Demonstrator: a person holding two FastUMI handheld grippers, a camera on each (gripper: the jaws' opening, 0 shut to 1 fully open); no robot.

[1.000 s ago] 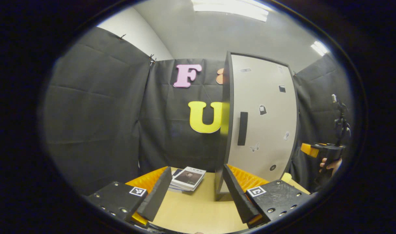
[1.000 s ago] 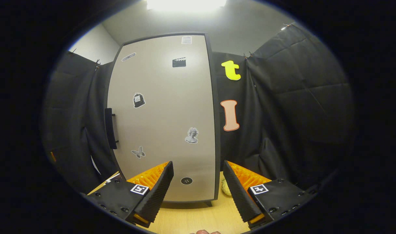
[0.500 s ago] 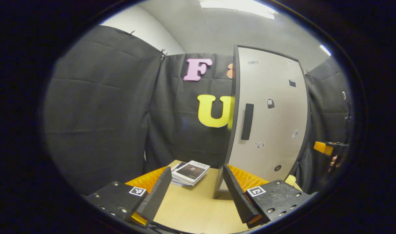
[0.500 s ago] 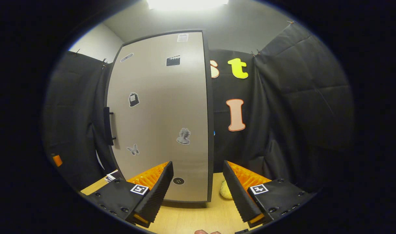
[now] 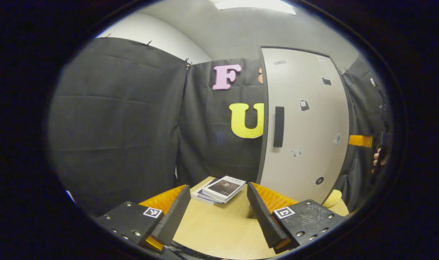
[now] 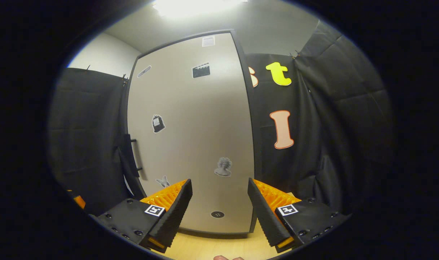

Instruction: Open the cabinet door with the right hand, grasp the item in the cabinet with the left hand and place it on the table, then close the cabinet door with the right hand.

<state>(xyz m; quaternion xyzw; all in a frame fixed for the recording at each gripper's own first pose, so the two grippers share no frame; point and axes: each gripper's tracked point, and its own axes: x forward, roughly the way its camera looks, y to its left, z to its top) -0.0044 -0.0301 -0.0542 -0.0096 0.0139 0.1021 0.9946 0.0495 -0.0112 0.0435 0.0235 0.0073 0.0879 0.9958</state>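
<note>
Both tongs gape wide, empty: left tongs over the tabletop, right tongs facing the closed cabinet door.

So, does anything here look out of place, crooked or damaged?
Nothing stands out. The cabinet door is shut and looks straight, its handle intact. The books lie in a neat stack on the table. Both grippers, left and right, are open and empty.

Stacked books beside yellow plush
</note>
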